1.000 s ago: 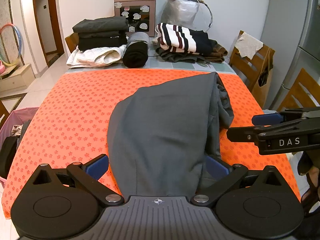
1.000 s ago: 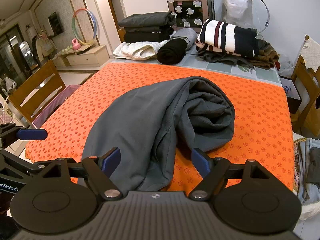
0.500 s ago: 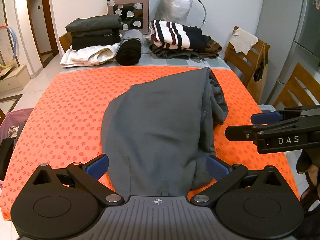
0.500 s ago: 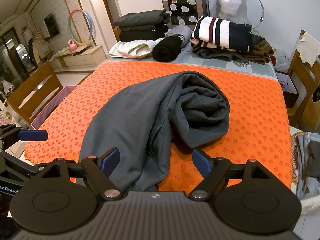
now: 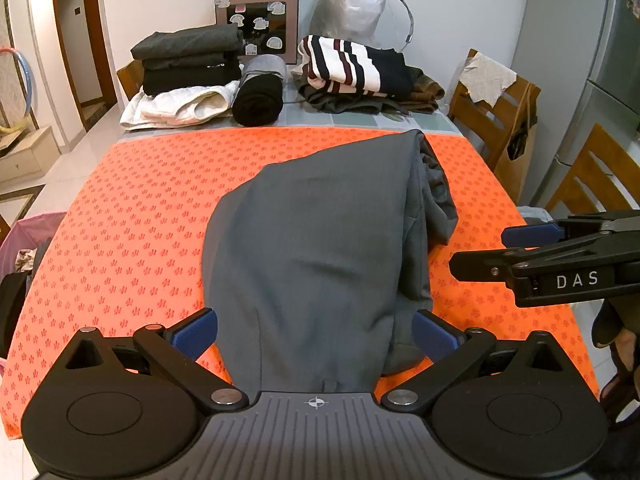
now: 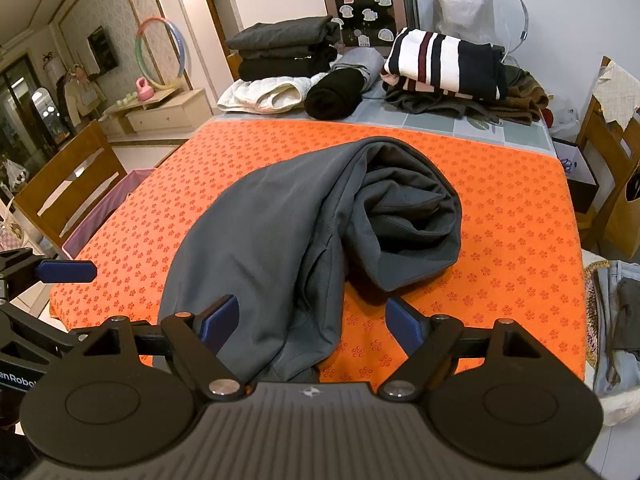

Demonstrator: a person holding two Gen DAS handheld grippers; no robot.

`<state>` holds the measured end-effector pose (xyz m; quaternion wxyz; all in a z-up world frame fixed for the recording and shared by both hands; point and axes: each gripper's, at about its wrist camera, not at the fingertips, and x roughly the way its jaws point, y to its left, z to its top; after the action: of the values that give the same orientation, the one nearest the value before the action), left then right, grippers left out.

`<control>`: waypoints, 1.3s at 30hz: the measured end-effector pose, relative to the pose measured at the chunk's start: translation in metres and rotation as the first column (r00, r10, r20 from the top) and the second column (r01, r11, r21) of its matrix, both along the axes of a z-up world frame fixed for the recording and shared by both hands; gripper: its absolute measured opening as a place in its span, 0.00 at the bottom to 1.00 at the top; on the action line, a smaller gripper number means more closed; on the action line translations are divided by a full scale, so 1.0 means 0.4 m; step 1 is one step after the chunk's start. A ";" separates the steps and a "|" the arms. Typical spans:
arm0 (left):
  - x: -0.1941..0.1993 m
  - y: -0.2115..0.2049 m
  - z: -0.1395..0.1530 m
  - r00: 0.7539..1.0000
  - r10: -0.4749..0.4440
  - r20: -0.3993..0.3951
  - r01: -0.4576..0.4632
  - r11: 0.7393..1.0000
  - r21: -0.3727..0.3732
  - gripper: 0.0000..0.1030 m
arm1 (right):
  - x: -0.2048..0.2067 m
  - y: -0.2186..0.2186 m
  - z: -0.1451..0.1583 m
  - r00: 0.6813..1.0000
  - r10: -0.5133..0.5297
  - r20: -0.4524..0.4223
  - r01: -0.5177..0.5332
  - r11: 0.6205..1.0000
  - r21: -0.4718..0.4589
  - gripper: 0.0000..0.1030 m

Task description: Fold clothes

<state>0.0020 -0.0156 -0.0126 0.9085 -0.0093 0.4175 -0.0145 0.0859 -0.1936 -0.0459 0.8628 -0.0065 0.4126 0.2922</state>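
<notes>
A dark grey garment lies bunched lengthwise on the orange patterned mat, its near end hanging over the table's front edge. It also shows in the right wrist view, with its right side rolled into a loose curl. My left gripper is open, its blue pads on either side of the garment's near end. My right gripper is open over the near end too, and shows side-on in the left wrist view. Neither holds the cloth.
Folded clothes are stacked at the table's far end: a dark pile, a white piece, a black roll, a striped pile. Wooden chairs stand at the right, a pink laundry basket at the left.
Both grippers have drawn back slightly toward the table's near edge. The garment lies the same, and both grippers stay open.
</notes>
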 end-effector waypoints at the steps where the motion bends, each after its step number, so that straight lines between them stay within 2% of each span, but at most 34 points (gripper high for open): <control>1: 0.000 0.001 -0.001 1.000 0.000 0.000 0.000 1.000 -0.001 1.00 | 0.000 0.000 0.000 1.000 -0.001 0.000 0.001 1.000 0.000 0.83; 14: 0.023 0.005 -0.011 1.000 -0.014 -0.012 0.014 1.000 -0.011 1.00 | 0.010 -0.008 -0.003 1.000 -0.023 -0.007 0.023 1.000 -0.008 0.83; 24: 0.078 -0.014 -0.053 0.999 -0.040 -0.028 0.040 0.999 -0.007 1.00 | 0.019 -0.047 -0.003 0.997 -0.082 -0.004 0.082 0.997 -0.018 0.83; 28: 0.106 -0.044 -0.075 0.997 -0.080 -0.009 0.080 0.997 0.005 0.99 | 0.020 -0.072 -0.004 0.993 -0.119 -0.005 0.119 0.993 -0.024 0.83; 33: 0.148 -0.094 -0.108 0.994 -0.103 0.031 0.100 0.992 0.079 0.99 | 0.016 -0.108 -0.004 0.986 -0.168 -0.003 0.168 0.985 -0.034 0.83; 39: 0.191 -0.124 -0.141 0.992 -0.115 0.061 0.109 0.990 0.091 0.92 | -0.003 -0.156 -0.011 0.973 -0.230 -0.008 0.229 0.972 -0.057 0.83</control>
<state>0.0785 -0.0651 -0.0691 0.9191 0.0545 0.3874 -0.0476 0.0849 -0.2558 -0.0503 0.8873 0.0191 0.4247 0.1790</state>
